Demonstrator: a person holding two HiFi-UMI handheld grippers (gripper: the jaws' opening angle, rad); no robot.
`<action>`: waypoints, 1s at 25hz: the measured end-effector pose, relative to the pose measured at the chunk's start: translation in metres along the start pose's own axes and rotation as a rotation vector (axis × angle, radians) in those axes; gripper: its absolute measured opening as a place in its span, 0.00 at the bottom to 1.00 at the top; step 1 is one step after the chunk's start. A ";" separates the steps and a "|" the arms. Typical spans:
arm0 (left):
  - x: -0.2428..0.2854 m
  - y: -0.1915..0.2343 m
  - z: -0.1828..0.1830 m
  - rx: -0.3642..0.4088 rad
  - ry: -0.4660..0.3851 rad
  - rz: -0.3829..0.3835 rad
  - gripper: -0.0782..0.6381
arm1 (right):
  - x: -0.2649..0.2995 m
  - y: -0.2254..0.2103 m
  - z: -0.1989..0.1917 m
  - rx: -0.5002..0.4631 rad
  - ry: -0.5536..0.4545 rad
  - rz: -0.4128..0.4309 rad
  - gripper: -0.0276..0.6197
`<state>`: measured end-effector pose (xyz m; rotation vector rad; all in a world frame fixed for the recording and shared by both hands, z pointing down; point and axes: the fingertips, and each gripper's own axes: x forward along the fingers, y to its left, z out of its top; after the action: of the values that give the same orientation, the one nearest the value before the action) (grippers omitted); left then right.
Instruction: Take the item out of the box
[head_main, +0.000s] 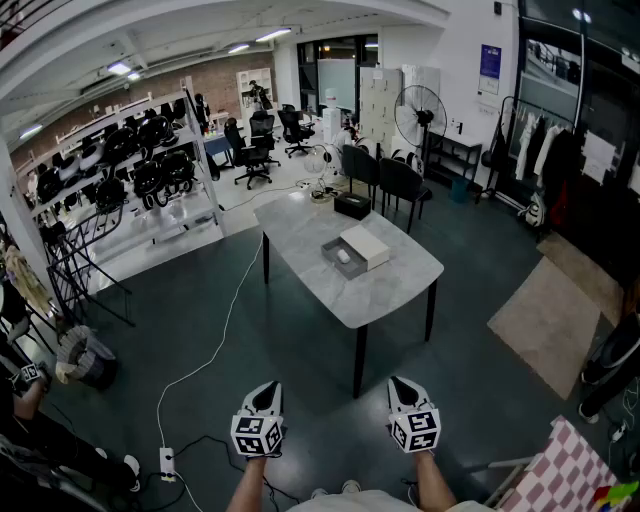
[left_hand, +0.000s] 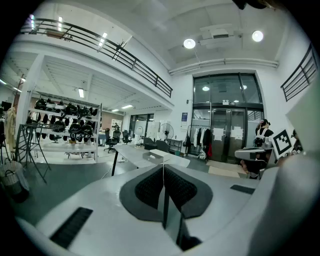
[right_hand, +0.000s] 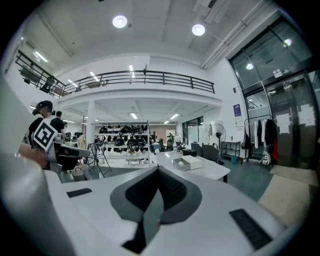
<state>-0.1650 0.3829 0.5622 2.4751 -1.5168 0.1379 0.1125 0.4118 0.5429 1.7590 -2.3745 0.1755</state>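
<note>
We're holding the left claw (left_hand: 163, 169) with its dark ribbed pads pressed together on nothing, and the right claw (right_hand: 156, 172) is sitting just as closed and empty. Both are hanging over the dark floor (head_main: 300, 340), well apart from the rounded, stone-patterned desk (head_main: 385, 290). There the small white item (head_main: 344, 256) is lying inside the shallow grey box (head_main: 348, 268), just beside a flat white carton (head_main: 367, 245).

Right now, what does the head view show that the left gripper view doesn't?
Head view only: the small white item lying inside the open grey box, and a power strip. Left gripper view only: round ceiling lamps, and the left tool with its jaws together, nothing between. Both: the table, helmet rack, standing fan.
</note>
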 end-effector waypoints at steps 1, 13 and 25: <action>-0.001 -0.001 0.000 -0.001 0.001 -0.001 0.13 | 0.000 0.001 0.000 -0.001 0.000 0.001 0.04; -0.004 -0.006 0.000 -0.006 0.008 0.003 0.13 | -0.002 0.003 -0.004 0.004 0.010 0.012 0.04; 0.005 -0.014 -0.013 -0.009 0.020 0.005 0.13 | 0.003 0.000 -0.016 -0.014 0.013 0.060 0.31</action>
<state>-0.1492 0.3878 0.5733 2.4554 -1.5126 0.1565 0.1126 0.4117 0.5589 1.6764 -2.4146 0.1777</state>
